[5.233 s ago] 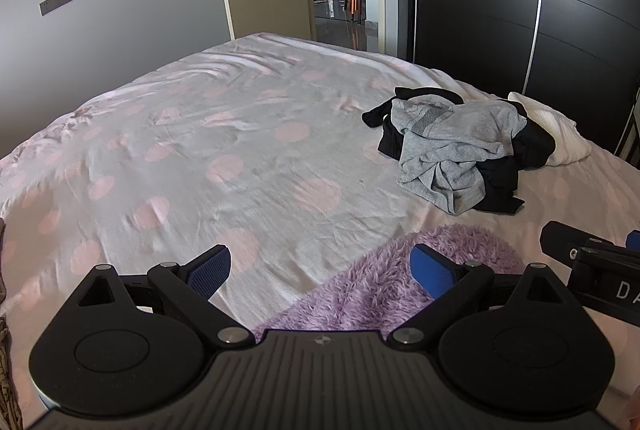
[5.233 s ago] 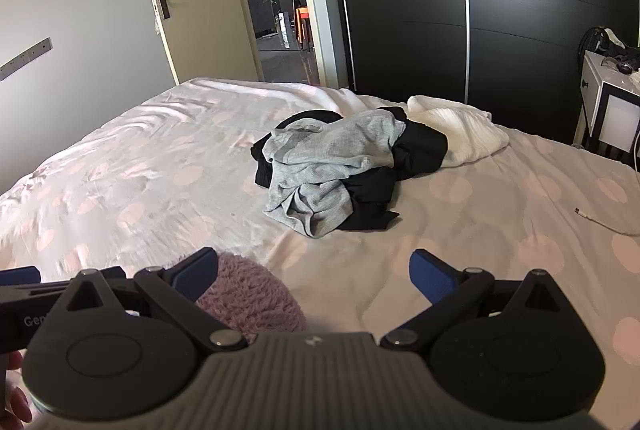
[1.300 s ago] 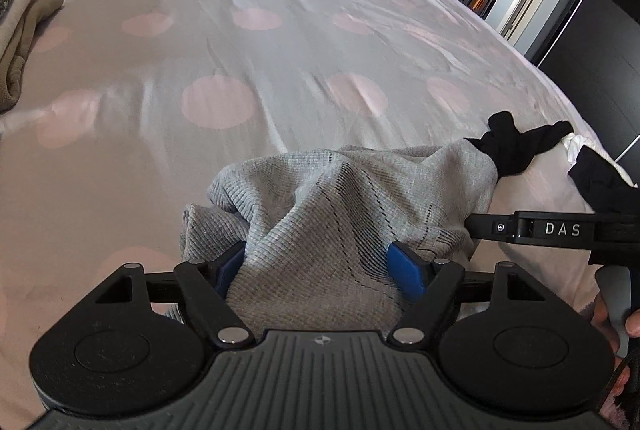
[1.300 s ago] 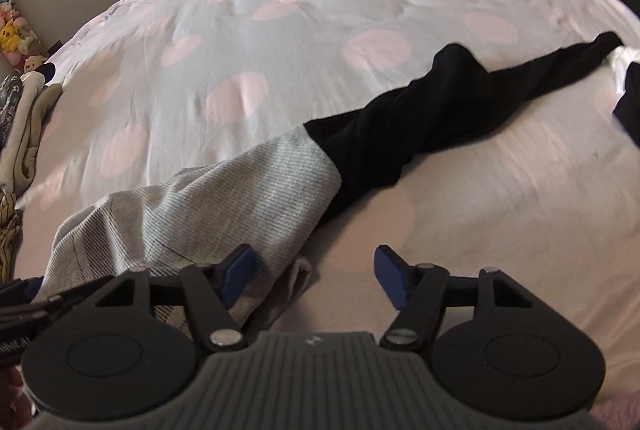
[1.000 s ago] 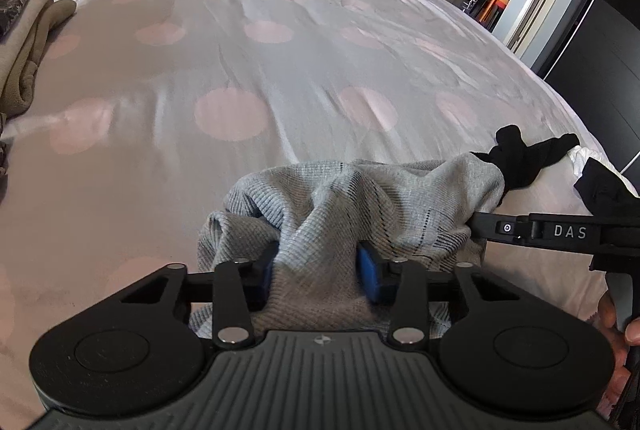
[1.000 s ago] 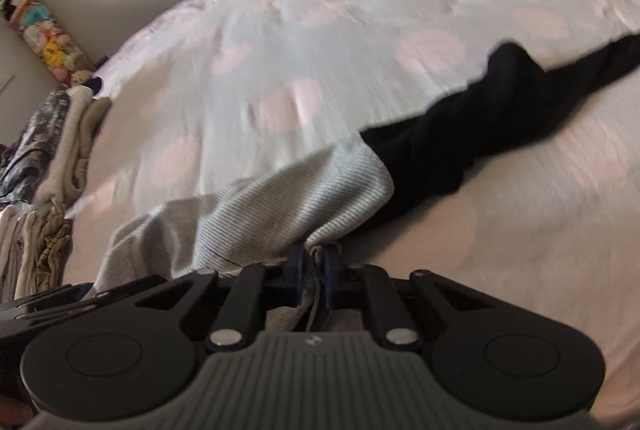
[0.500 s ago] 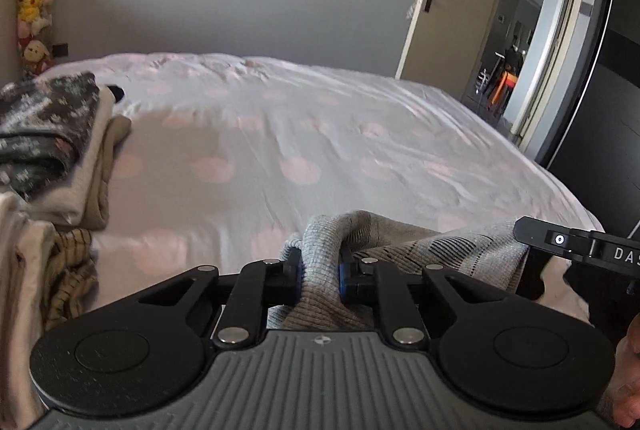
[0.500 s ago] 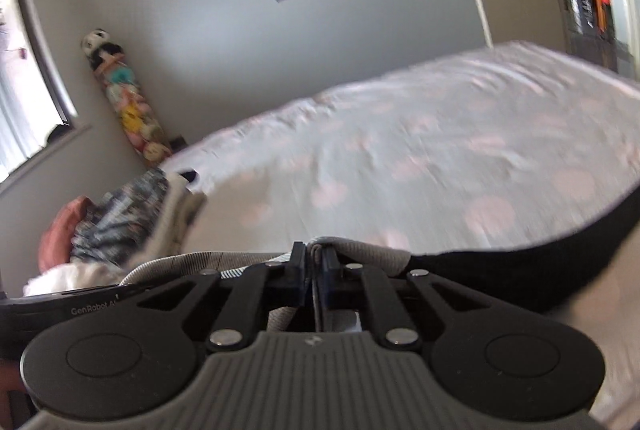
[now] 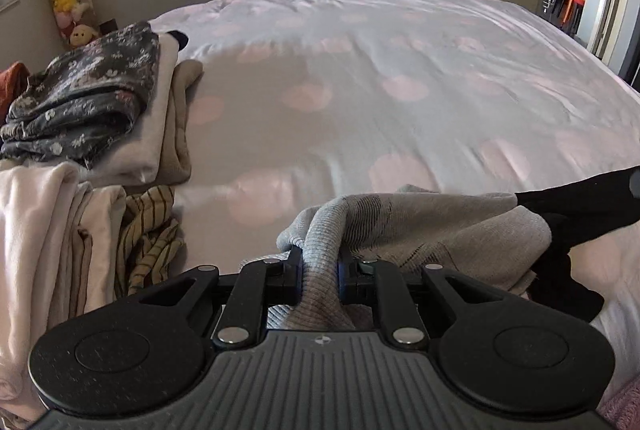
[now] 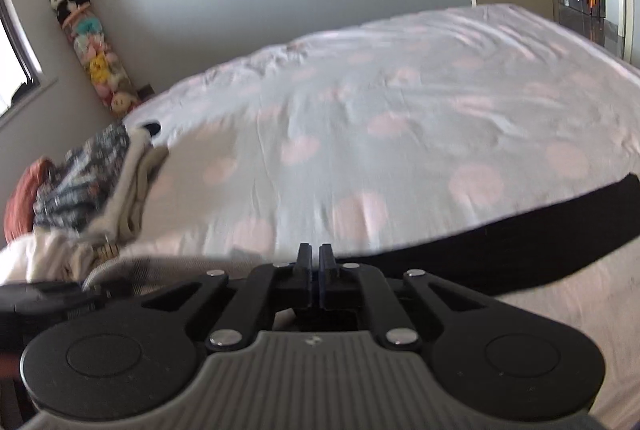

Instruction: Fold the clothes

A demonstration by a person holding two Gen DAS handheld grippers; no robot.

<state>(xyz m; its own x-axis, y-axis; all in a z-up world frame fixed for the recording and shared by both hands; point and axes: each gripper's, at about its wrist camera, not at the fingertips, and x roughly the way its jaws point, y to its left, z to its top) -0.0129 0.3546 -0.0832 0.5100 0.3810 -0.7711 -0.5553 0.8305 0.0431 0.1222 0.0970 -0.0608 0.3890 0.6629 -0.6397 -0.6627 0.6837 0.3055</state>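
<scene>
The left hand-held gripper (image 9: 319, 280) pinches a bunch of the grey and black top (image 9: 432, 226), lifted just above the bed (image 9: 360, 77). The right hand-held gripper (image 10: 319, 276) is closed tight, likely on its edge. Next, the person should spread it flat.

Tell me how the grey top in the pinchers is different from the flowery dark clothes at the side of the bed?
The grey top is plain ribbed knit; the flowery clothes are dark with small pale flowers. The grey top is bunched and pinched in the left gripper; the flowery clothes lie folded on a stack, untouched. Both are soft clothes on the spotted bed.
</scene>
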